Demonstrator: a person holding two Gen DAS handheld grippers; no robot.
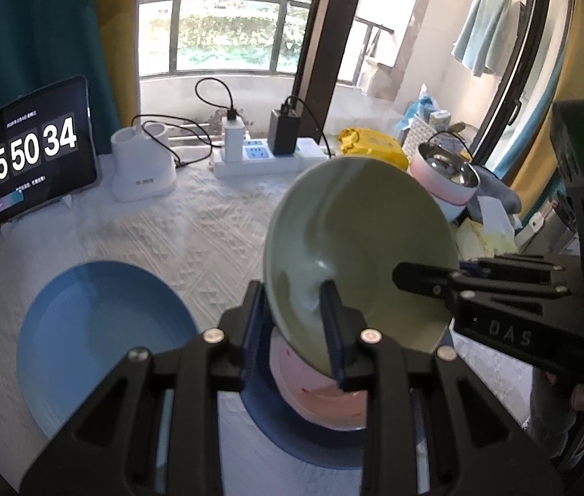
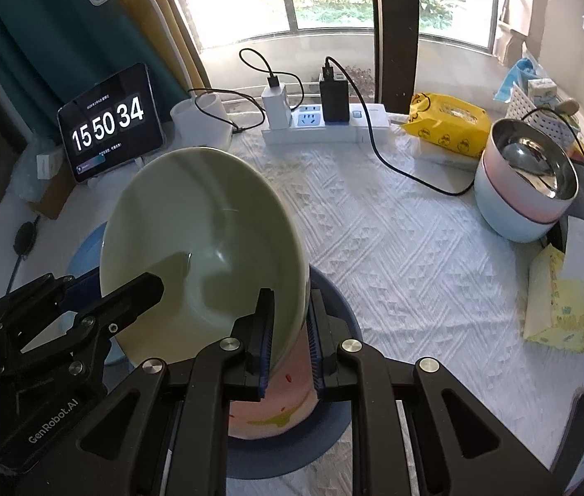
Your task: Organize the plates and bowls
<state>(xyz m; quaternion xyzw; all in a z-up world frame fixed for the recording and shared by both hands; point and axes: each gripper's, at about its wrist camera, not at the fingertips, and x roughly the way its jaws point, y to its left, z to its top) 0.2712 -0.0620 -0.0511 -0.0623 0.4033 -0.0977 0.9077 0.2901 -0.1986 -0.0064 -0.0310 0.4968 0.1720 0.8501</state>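
A pale green bowl (image 1: 358,239) (image 2: 197,227) hangs tilted over the table, gripped at its rim from two sides. My left gripper (image 1: 294,330) is shut on the near rim, one finger inside the bowl and one outside. My right gripper (image 2: 290,337) is shut on the opposite rim and shows from the side in the left wrist view (image 1: 424,279). The left gripper (image 2: 126,293) appears at the left of the right wrist view. Right under the green bowl a pink bowl (image 1: 321,392) (image 2: 275,409) sits on a dark blue plate (image 1: 292,438) (image 2: 333,425). A light blue plate (image 1: 97,339) lies to the left.
A tablet showing a clock (image 2: 110,124), a white holder (image 1: 143,165) and a power strip with chargers (image 2: 317,124) line the table's back. A stack of steel-lined pink and blue bowls (image 2: 523,190), a yellow wipes pack (image 2: 449,124) and a tissue pack (image 2: 565,297) stand at the right.
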